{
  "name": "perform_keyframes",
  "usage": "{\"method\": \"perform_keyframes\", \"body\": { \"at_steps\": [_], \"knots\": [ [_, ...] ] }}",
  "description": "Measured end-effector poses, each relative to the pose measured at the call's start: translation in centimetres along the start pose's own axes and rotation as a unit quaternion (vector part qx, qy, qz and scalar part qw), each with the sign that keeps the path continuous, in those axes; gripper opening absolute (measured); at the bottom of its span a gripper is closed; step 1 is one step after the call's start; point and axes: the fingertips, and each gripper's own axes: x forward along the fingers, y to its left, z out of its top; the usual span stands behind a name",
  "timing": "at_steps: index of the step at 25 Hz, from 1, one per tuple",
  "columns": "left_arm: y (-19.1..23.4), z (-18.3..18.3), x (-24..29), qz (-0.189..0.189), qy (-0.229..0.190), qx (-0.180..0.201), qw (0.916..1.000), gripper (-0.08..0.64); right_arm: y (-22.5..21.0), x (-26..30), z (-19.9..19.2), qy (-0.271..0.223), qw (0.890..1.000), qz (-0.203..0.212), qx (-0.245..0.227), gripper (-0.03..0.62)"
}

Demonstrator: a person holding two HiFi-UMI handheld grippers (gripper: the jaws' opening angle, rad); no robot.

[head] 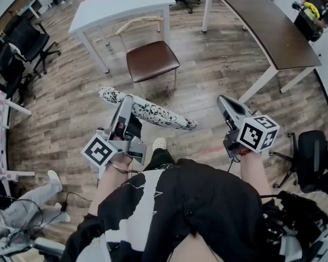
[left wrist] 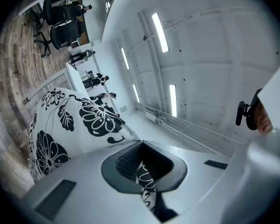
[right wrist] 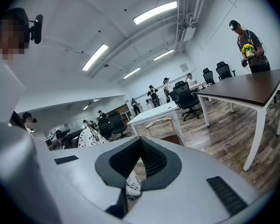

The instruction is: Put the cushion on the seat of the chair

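Observation:
A black-and-white floral cushion (head: 153, 113) hangs flat above the wood floor, in front of the person's body. My left gripper (head: 127, 101) is shut on its left part; in the left gripper view a fold of the cushion (left wrist: 74, 125) sits pinched between the jaws. My right gripper (head: 223, 99) hovers to the right of the cushion's end, apart from it, shut with nothing in it. The chair (head: 152, 60), with a brown padded seat and a curved wooden backrest, stands farther ahead with its seat bare. The right gripper view shows the chair (right wrist: 162, 123) beyond the jaws.
A white table (head: 120, 4) stands right behind the chair. A long brown table (head: 268, 26) runs along the right. Black office chairs (head: 22, 42) line the left side, another (head: 311, 157) is at the right. A seated person's legs (head: 27, 206) stretch out at lower left.

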Motion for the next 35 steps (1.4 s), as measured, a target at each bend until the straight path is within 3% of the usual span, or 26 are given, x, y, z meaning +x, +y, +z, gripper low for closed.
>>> {"method": "perform_keyframes", "body": {
  "at_steps": [10, 16, 28, 35],
  "knots": [
    [-0.5, -0.9, -1.9, 0.007, -0.011, -0.001, 0.9999, 0.011, 0.1, -1.3, -1.8, 0.019, 1.000, -0.006, -0.006, 0.015],
    [1.2, -1.2, -2.0, 0.023, -0.009, -0.014, 0.9996, 0.011, -1.1, -1.2, -2.9, 0.038, 0.999, -0.018, 0.020, 0.015],
    [6.4, -1.4, 2.8, 0.034, 0.013, -0.042, 0.9985, 0.011, -3.9, 2.7, -2.5, 0.051, 0.998, -0.030, 0.031, 0.015],
    [9.9, 1.8, 8.3, 0.041, 0.019, -0.044, 0.9980, 0.011, -6.4, 8.7, 0.4, 0.055, 0.997, -0.030, 0.045, 0.015]
  ]
}}
